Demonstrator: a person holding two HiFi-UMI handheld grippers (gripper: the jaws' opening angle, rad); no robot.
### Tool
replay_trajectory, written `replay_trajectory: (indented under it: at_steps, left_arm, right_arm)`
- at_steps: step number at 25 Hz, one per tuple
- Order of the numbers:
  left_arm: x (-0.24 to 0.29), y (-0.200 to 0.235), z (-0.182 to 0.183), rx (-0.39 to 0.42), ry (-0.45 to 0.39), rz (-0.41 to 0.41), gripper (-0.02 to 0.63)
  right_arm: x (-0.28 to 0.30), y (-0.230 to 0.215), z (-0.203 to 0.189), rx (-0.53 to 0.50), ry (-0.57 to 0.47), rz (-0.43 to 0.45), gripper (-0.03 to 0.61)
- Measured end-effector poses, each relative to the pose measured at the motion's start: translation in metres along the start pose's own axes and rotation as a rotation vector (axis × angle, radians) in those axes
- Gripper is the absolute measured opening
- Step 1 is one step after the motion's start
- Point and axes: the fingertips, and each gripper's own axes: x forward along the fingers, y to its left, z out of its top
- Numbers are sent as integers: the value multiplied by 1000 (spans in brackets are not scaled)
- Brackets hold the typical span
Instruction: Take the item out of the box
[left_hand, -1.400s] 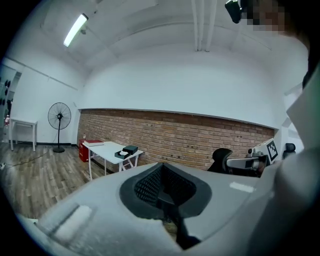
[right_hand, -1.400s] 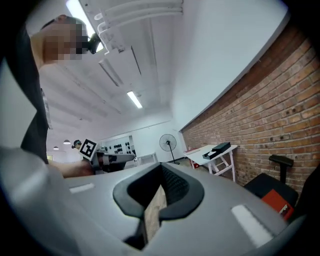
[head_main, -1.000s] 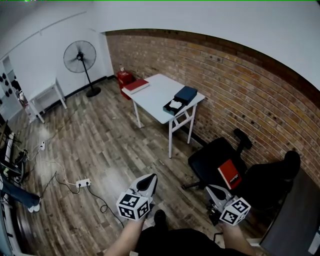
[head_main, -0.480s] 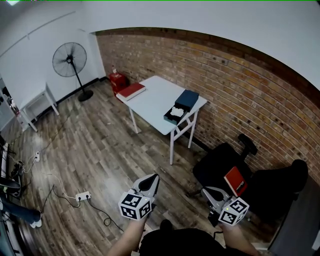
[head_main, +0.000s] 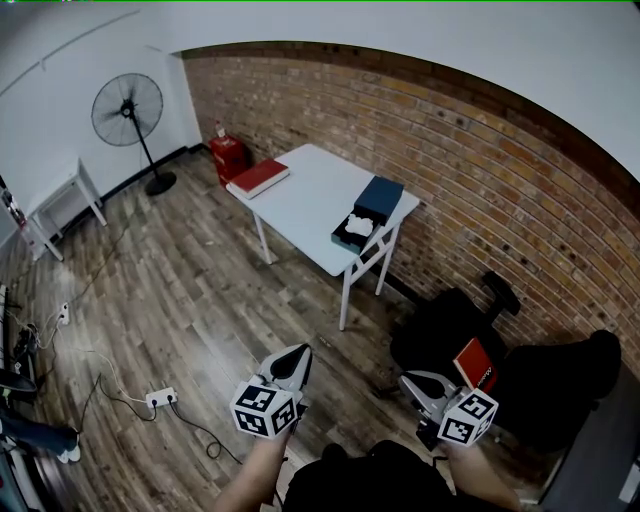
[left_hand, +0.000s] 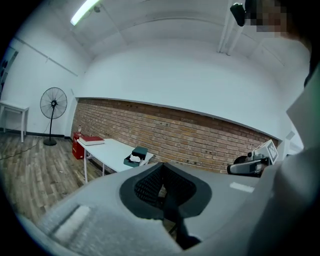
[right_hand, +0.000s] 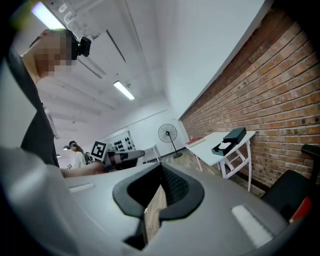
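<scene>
A white desk (head_main: 303, 203) is seen bearing a dark teal box (head_main: 378, 196), a white item (head_main: 356, 226) within it, and a red book (head_main: 258, 177). The wall (head_main: 480, 170) is patterned in red-brown brick, the floor (head_main: 190, 290) in grey-brown planks.

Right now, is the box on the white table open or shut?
Open. The lid lies off the box base, beside it, and a white item shows inside.

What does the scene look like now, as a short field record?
table: white, against the brick wall
box: open, on the table's near end
lid: off, beside the box
item: white, inside the box
book: red, on the table's far end
left gripper: shut, empty, well short of the table
right gripper: shut, empty, well short of the table
</scene>
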Motion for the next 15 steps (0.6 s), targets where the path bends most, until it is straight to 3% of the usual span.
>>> replay_trajectory:
  at_steps: [10, 15]
  left_arm:
    - [77, 34, -2, -10, 76, 23, 3]
    - [137, 46, 19, -9, 86, 39, 5]
  right_arm:
    - [56, -77, 6, 80, 53, 40, -2]
    - [94, -130, 28, 77, 71, 97, -2]
